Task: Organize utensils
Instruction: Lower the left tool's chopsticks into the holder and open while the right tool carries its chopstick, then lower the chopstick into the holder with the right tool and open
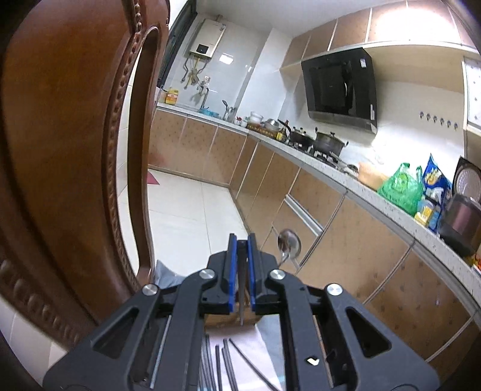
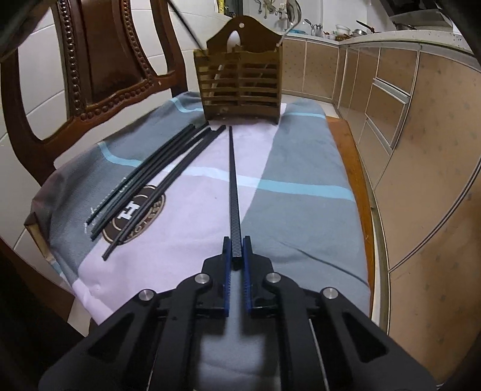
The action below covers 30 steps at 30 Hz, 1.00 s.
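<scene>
My right gripper point(image 2: 237, 243) is shut on the near end of a black chopstick point(image 2: 234, 186) that lies on the cloth and points at the wooden utensil holder point(image 2: 240, 84). Several more black chopsticks point(image 2: 150, 186) lie on the cloth to its left. The holder holds a white spoon point(image 2: 234, 39) and a chopstick point(image 2: 183, 22) that leans out to the left. My left gripper point(image 1: 242, 240) is raised above the holder and shut on a thin dark stick point(image 1: 242, 288), which hangs down between its pads. A metal spoon point(image 1: 289, 244) sticks up just right of the left fingers.
The cloth point(image 2: 300, 168) covers a wooden table point(image 2: 357, 168). A carved wooden chair back point(image 2: 99, 60) stands at the left, also close in the left wrist view point(image 1: 60, 150). Kitchen cabinets point(image 2: 405, 120) and a cluttered counter point(image 1: 390, 198) run along the right.
</scene>
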{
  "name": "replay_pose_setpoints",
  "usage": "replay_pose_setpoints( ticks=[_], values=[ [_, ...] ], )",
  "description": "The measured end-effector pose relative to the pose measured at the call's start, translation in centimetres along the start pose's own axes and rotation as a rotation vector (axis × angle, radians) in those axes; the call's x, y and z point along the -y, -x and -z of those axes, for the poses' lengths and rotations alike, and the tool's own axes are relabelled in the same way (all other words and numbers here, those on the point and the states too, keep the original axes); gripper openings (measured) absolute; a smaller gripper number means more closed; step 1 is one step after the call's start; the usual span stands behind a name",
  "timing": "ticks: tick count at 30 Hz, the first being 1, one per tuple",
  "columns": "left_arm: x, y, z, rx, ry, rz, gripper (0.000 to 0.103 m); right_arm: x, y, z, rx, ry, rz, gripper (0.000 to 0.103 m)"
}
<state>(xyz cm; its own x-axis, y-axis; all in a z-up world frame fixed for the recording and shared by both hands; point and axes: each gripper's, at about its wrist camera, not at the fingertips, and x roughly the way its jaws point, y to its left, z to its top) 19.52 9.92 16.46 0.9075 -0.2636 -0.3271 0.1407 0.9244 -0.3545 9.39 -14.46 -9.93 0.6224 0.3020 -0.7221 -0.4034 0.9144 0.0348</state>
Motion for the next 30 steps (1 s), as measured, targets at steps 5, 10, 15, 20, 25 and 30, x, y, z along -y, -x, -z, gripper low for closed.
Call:
replay_pose_setpoints(
  ticks=[5, 10, 15, 20, 25, 30],
  values=[
    [0.4, -1.8, -1.8, 0.026, 0.007, 0.004, 0.007, 0.4, 1.3, -0.4, 0.040, -0.020, -0.008, 0.007],
    [0.2, -3.5, -2.6, 0.030, 0.000, -0.011, 0.007, 0.6, 2.8, -1.4, 0.085, -0.027, -0.017, 0.007],
    [-1.1, -6.0, -2.1, -0.019, 0.029, -0.019, 0.007, 0.7, 5.2, -3.9, 0.153, -0.053, -0.033, 0.007],
    [-1.7, -9.4, -0.7, -0.099, 0.031, -0.047, 0.007, 0.7, 7.9, -7.9, 0.232, -0.055, -0.034, 0.007],
    [-1.7, -12.1, 1.2, -0.166, -0.004, -0.090, 0.035, 0.7, 9.6, -12.8, 0.297, -0.039, -0.023, 0.007],
    [-0.9, -11.5, 1.7, -0.122, -0.093, -0.155, 0.084, 0.9, 11.6, -17.7, 0.360, -0.025, -0.004, 0.007]
  ],
)
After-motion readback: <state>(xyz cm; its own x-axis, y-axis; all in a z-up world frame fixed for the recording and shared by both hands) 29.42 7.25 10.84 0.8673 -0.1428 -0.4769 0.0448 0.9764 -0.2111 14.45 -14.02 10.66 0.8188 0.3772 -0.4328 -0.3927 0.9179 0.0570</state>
